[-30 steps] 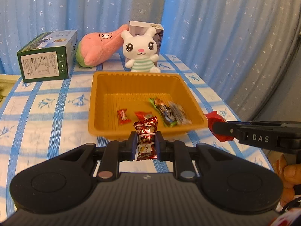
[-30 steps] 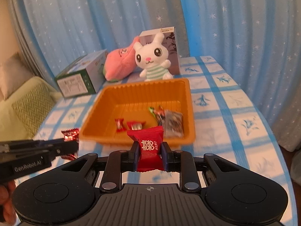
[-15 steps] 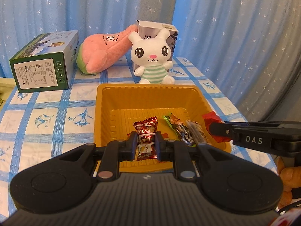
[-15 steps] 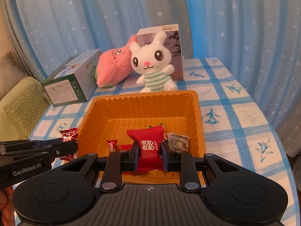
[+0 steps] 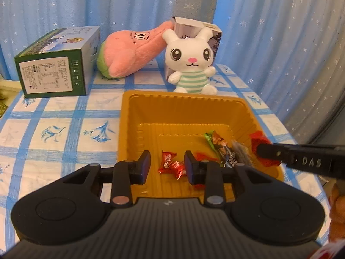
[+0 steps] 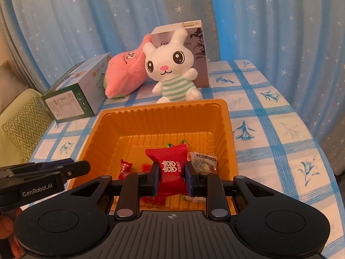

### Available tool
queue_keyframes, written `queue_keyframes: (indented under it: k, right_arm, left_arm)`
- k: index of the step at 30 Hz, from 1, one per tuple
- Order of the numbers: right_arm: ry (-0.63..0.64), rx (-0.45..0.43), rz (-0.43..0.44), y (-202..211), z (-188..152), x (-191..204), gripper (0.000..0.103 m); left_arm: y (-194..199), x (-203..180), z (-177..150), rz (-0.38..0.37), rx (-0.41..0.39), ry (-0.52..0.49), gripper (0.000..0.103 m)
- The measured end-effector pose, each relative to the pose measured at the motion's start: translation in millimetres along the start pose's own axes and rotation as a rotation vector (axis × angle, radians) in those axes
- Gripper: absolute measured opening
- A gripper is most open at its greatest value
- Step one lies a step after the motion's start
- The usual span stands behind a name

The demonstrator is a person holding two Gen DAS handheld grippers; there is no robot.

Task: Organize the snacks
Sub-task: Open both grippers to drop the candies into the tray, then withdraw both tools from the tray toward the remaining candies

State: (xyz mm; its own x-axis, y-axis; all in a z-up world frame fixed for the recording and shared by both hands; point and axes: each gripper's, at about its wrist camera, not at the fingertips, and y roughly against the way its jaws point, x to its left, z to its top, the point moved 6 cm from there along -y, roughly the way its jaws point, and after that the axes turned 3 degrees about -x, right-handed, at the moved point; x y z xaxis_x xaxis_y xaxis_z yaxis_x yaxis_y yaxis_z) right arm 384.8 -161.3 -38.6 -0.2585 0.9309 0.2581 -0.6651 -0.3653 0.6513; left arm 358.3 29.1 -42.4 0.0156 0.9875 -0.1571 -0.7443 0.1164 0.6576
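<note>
An orange tray (image 5: 181,96) (image 6: 163,108) sits on the checked tablecloth with several snacks inside. My left gripper (image 5: 167,167) hovers over the tray's near part. Its jaws are opening and the pads touch nothing. Shiny red foil packets (image 5: 172,165) lie on the tray floor below the gap. My right gripper (image 6: 171,177) is shut on a red packet with white characters (image 6: 171,165), above the tray's near right part. That packet (image 5: 261,149) also shows in the left wrist view. A green-orange packet (image 5: 212,139) and a clear packet (image 6: 203,160) lie at the right.
Behind the tray stand a white rabbit plush (image 5: 189,64), a pink plush (image 5: 133,54), a grey box (image 6: 200,43) and a green box (image 5: 54,64). The table's right edge (image 6: 319,151) meets blue curtains. A green cushion (image 6: 21,120) lies off the left side.
Both grippers moved forward over the tray. The left jaws opened and let go of the dark red packet, which now lies in the tray. The right gripper keeps its red packet.
</note>
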Motion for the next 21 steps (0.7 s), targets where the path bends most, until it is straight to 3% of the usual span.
queue_keyframes:
  k: [12,16,17,20,21]
  right_arm:
    - [-0.017,-0.01,0.008,-1.1,8.3,1.8,0.025]
    - [-0.028,-0.043,0.06,-3.0,15.5,6.2,0.025]
    - [-0.032,-0.047,0.06,-3.4,16.2,6.1,0.027]
    - [-0.054,-0.07,0.056,2.7,15.7,4.4,0.06]
    - [-0.063,-0.079,0.06,6.7,14.2,3.7,0.061]
  left_arm:
    - [11.3,1.1,-8.4,-0.004,-0.012,0.011,0.03]
    - [18.6,0.0,-9.0,-0.008,-0.021,0.015,0.033]
    - [21.1,0.1,-10.0,-0.009,-0.022,0.018,0.035]
    - [30.1,2.3,-15.8,-0.008,-0.027,0.035,0.046]
    - [33.3,3.1,-18.5,-0.009,-0.027,0.043,0.046]
